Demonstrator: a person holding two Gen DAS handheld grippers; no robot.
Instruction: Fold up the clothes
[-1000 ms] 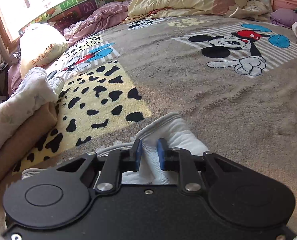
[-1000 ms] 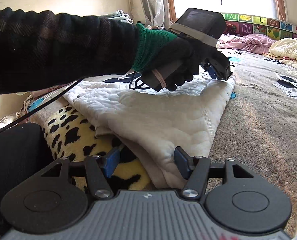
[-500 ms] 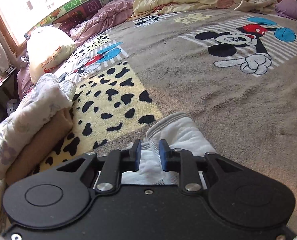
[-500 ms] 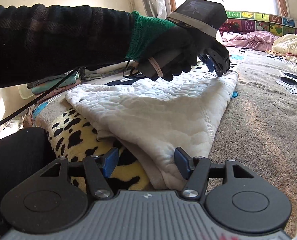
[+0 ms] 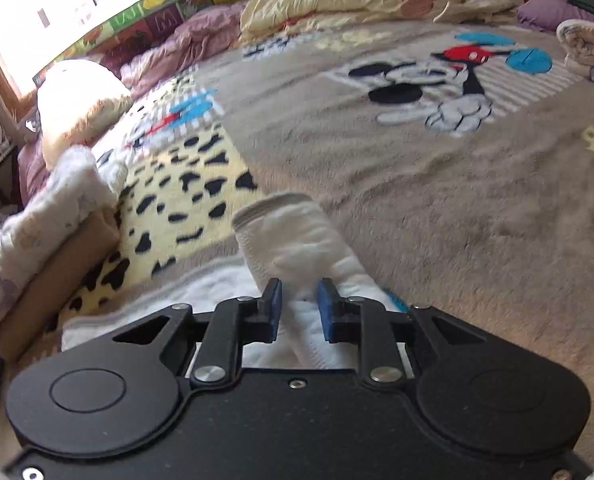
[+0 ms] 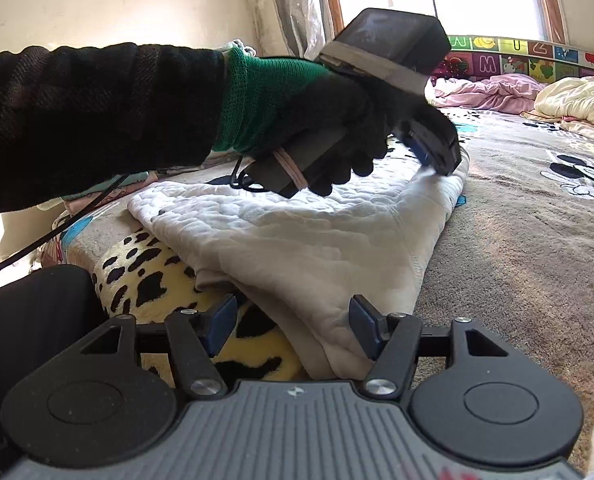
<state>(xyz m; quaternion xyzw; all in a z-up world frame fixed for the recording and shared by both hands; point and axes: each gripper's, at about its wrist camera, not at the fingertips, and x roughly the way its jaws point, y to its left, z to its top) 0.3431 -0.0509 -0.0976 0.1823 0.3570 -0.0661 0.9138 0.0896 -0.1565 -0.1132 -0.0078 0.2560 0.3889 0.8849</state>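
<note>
The white quilted garment (image 6: 297, 240) lies on the patterned blanket (image 6: 537, 264), already doubled over itself, with layered edges showing at its near end. One end is bunched into a roll, and the left gripper (image 5: 299, 306) pinches that roll between its blue pads, lifting it a little off the bed. The right gripper (image 6: 291, 326) sits spread wide at the near folded corner, holding nothing. So the fold is partway: at least one more turn and a flattening look due. At the bed's edge, a stack of folded items (image 5: 45, 248) waits, seemingly finished.
</note>
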